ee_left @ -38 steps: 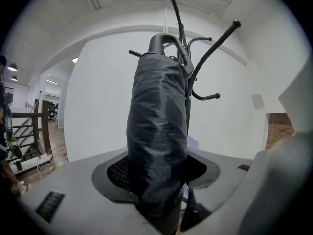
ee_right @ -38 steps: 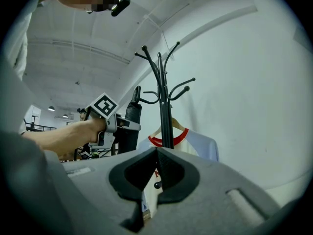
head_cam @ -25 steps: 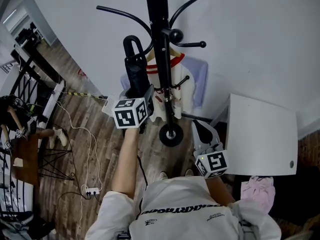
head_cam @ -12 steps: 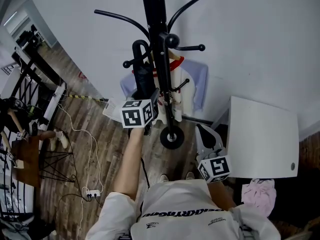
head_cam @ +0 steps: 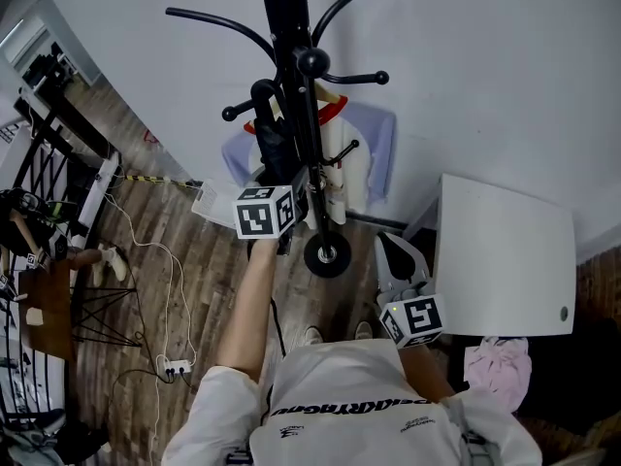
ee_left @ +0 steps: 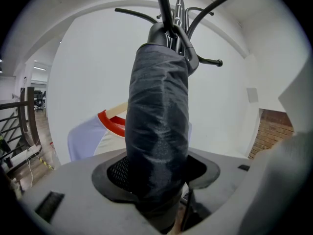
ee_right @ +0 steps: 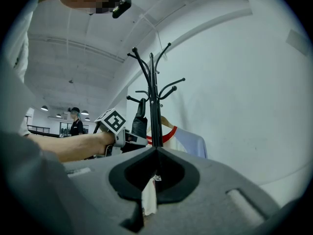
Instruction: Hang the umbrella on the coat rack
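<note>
The black coat rack (head_cam: 291,27) stands against the white wall, its round base (head_cam: 327,255) on the wood floor. My left gripper (head_cam: 289,184) is shut on a folded black umbrella (head_cam: 272,149) held upright beside the pole. The umbrella's hooked handle (head_cam: 262,90) is at a short ball-tipped peg (head_cam: 231,115); whether it rests on the peg I cannot tell. In the left gripper view the umbrella (ee_left: 159,121) fills the space between the jaws. My right gripper (head_cam: 396,255) hangs lower right of the base, its jaws meeting with nothing held (ee_right: 155,153).
A white shirt with red collar and pale blue sleeves (head_cam: 364,149) hangs on the rack behind the pole. A white table (head_cam: 505,260) stands at the right, a pink cloth (head_cam: 495,362) below it. Cables and a power strip (head_cam: 175,367) lie on the floor at left.
My left gripper has come down with the umbrella and moved closer to the pole, bringing the hooked handle to the short peg. The right gripper has kept still.
</note>
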`<move>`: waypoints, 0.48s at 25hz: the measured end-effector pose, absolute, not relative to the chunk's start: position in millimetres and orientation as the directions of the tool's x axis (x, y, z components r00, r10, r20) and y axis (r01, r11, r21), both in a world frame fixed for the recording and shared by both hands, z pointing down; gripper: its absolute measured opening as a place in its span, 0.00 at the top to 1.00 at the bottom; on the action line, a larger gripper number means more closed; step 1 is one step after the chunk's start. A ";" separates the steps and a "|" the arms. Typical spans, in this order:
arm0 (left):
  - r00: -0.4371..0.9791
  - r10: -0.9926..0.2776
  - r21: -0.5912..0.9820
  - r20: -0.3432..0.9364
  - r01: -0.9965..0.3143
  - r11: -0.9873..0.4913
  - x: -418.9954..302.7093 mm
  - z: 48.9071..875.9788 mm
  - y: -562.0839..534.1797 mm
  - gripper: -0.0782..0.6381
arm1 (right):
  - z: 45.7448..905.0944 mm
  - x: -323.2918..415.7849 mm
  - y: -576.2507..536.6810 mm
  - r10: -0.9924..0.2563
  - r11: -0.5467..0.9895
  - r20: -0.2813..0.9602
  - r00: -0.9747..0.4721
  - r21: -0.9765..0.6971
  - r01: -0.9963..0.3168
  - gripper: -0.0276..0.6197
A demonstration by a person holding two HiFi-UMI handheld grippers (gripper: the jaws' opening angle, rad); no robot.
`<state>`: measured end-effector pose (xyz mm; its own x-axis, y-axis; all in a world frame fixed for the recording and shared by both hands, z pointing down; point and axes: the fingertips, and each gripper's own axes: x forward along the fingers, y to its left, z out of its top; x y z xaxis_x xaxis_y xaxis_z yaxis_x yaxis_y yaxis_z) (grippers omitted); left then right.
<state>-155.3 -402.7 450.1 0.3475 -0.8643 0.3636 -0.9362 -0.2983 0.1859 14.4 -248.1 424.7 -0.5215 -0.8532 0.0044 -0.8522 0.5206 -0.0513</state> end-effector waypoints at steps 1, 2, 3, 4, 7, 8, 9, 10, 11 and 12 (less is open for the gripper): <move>0.350 -0.864 0.190 0.363 -0.935 -0.299 -154.6 451.8 -403.5 0.53 | 425.6 15.4 -248.4 -0.854 0.519 0.007 -0.520 -0.052 -0.853 0.96; 0.349 -0.864 0.193 0.363 -0.935 -0.297 -154.2 453.0 -404.6 0.53 | 426.4 16.3 -248.8 -0.855 0.517 0.009 -0.518 -0.053 -0.854 0.96; 0.347 -0.865 0.194 0.362 -0.936 -0.294 -154.3 453.8 -405.7 0.53 | 426.9 17.0 -248.9 -0.856 0.516 0.010 -0.517 -0.054 -0.855 0.96; 0.343 -0.867 0.193 0.362 -0.937 -0.290 -154.7 454.0 -406.6 0.53 | 427.0 17.3 -248.5 -0.856 0.515 0.011 -0.517 -0.054 -0.855 0.96; 0.341 -0.871 0.193 0.353 -0.938 -0.289 -154.2 454.1 -407.7 0.53 | 427.6 17.9 -245.9 -0.857 0.514 0.013 -0.516 -0.054 -0.856 0.96; 0.341 -0.873 0.195 0.347 -0.937 -0.289 -153.4 454.1 -408.7 0.53 | 428.1 18.4 -246.0 -0.857 0.514 0.014 -0.515 -0.052 -0.856 0.96; 0.342 -0.877 0.196 0.338 -0.937 -0.290 -152.7 454.0 -410.5 0.53 | 428.7 18.9 -246.8 -0.857 0.514 0.015 -0.515 -0.051 -0.856 0.96; 0.342 -0.882 0.196 0.325 -0.936 -0.291 -151.8 453.9 -412.9 0.53 | 429.4 19.3 -247.7 -0.857 0.514 0.016 -0.515 -0.050 -0.857 0.96; 0.345 -0.886 0.198 0.311 -0.935 -0.295 -150.7 453.9 -415.3 0.53 | 429.8 19.5 -248.2 -0.857 0.514 0.016 -0.515 -0.049 -0.857 0.96; 0.351 -0.888 0.201 0.296 -0.932 -0.301 -149.3 453.9 -417.7 0.53 | 429.8 19.6 -248.1 -0.857 0.514 0.016 -0.515 -0.048 -0.857 0.96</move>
<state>-149.3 -417.7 453.9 0.3508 -0.8885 0.2960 -0.9322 -0.3012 0.2008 19.6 -248.1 429.8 -0.5149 -0.8571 0.0163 -0.8566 0.5137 -0.0479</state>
